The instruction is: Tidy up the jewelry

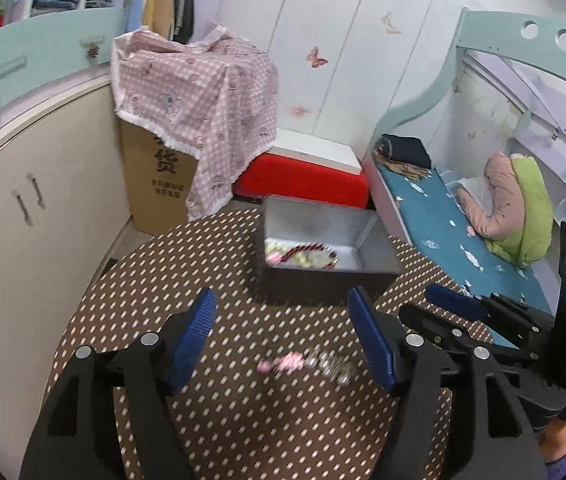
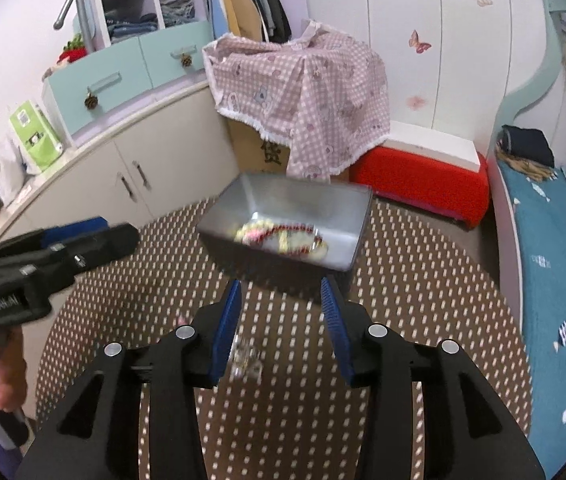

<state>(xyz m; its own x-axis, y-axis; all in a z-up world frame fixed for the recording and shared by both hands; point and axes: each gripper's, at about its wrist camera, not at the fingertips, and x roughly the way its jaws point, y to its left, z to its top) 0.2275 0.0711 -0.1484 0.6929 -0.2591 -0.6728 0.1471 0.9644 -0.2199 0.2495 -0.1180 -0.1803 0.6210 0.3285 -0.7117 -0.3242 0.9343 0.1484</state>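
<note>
A dark metal box (image 1: 367,240) stands on the round brown dotted table (image 1: 143,280). It holds a red bead string and pale bead bracelets (image 1: 303,254), also shown in the right wrist view (image 2: 283,236). A pink and silver bracelet (image 1: 307,362) lies on the table between the open fingers of my left gripper (image 1: 283,336). In the right wrist view, a small silver piece (image 2: 248,358) lies on the table between the open fingers of my right gripper (image 2: 283,320). Both grippers are empty and hover just short of the box (image 2: 343,200). The right gripper shows at the right of the left view (image 1: 483,312).
A cardboard box under a pink checked cloth (image 1: 191,100) and a red stool (image 1: 303,180) stand behind the table. A cream cabinet (image 1: 23,200) is at the left. A bed with a teal sheet (image 1: 443,232) is at the right.
</note>
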